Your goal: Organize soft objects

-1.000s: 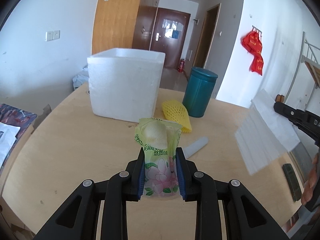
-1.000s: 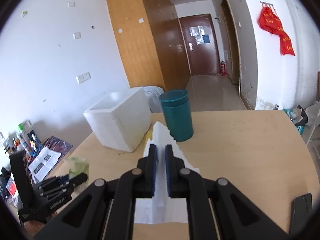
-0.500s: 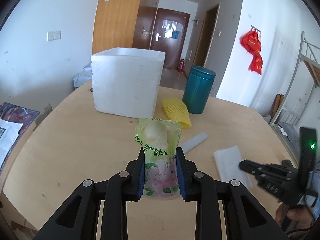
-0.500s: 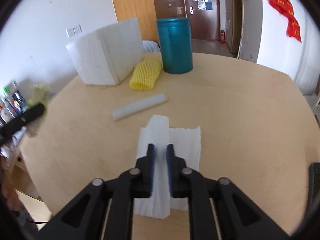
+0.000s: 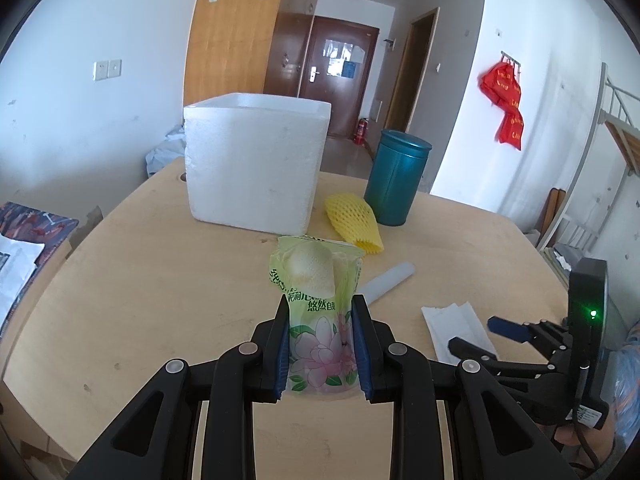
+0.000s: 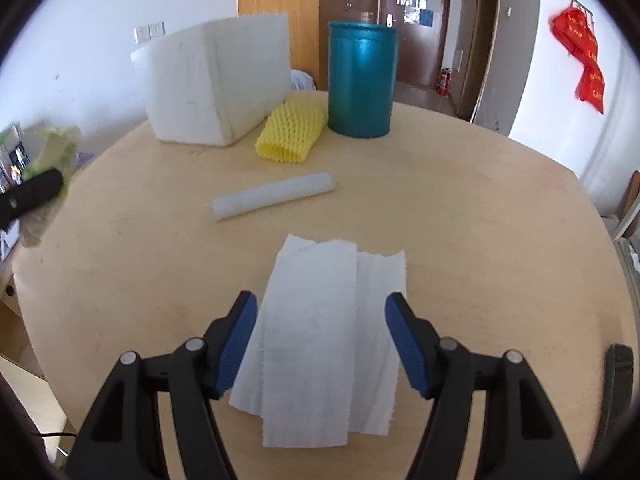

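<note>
jaws on the right gripper point(image 6: 322, 340) are opening, their blue pads standing clear on either side of a white paper towel point(image 6: 320, 344) that lies flat on the table point(image 6: 480, 240), near its front edge. nothing presses on the sheet now. the left gripper point(image 5: 322, 350) is clenched on a soft green tissue packet point(image 5: 320, 316) printed with pink flowers, held upright above the near part of the table.

the step in hand looks like setting the towel down and letting go. to do it well, the right gripper probably should let its pads spread fully before lifting straight away, so that neither pad drags a corner of the thin sheet. the left grip needs only to hold firm enough to keep the packet from slipping.

the towel is thin, lightly embossed, and loosely folded lengthwise, with ragged torn ends and overlapping layers. beyond it lie a pale foam tube point(image 6: 272, 196) near the middle, and a yellow foam net sleeve point(image 6: 292, 132) at the far edge, between a white foam box point(image 6: 208, 80) and a teal canister point(image 6: 360, 80).
</note>
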{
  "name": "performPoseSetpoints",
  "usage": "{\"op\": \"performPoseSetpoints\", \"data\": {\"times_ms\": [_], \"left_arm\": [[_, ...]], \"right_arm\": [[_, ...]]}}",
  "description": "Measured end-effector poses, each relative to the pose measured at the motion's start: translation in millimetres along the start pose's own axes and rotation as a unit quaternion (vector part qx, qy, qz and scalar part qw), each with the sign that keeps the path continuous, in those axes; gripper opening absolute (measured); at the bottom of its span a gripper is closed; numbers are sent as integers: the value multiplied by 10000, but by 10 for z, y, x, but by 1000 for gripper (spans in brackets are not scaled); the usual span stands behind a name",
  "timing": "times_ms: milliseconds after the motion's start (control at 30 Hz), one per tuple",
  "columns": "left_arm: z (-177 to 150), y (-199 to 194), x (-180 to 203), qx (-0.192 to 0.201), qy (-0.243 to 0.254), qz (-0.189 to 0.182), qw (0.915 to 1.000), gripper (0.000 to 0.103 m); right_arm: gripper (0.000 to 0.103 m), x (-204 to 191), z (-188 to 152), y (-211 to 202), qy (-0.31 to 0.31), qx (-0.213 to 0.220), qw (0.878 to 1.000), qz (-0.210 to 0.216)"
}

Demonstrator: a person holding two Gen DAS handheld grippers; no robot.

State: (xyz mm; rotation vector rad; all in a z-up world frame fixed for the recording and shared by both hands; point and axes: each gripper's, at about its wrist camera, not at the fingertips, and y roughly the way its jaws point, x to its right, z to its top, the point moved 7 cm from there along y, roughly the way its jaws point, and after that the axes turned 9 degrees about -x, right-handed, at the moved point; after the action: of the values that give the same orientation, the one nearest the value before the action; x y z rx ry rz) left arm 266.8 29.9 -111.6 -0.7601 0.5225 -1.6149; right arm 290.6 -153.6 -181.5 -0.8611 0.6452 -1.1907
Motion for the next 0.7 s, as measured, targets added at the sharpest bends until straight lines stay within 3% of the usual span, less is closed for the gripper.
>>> {"op": "performPoseSetpoints", "data": {"times_ms": [400,467,533,600,700], "left_arm": [[-4,22,-25,-15,-42,-14,10000,29],[-4,10,-39,-6,-70,2,10000,29],[-12,5,-47,-7,-92,12,10000,29],[-22,-8,-48,11,-108,25,9999,29],[-37,-10,-36,-2,-105,4,9999,29]], "right_arm": [[72,2,-67,111,163,-310,9994,-70],[54,24,-60,91,226,-286,9993,-67],[19,52,-57,67,290,-284,9992,-35],[9,60,-69,64,239,-303,9992,-98],[7,81,-71,43,342,-278,9990,30]]}}
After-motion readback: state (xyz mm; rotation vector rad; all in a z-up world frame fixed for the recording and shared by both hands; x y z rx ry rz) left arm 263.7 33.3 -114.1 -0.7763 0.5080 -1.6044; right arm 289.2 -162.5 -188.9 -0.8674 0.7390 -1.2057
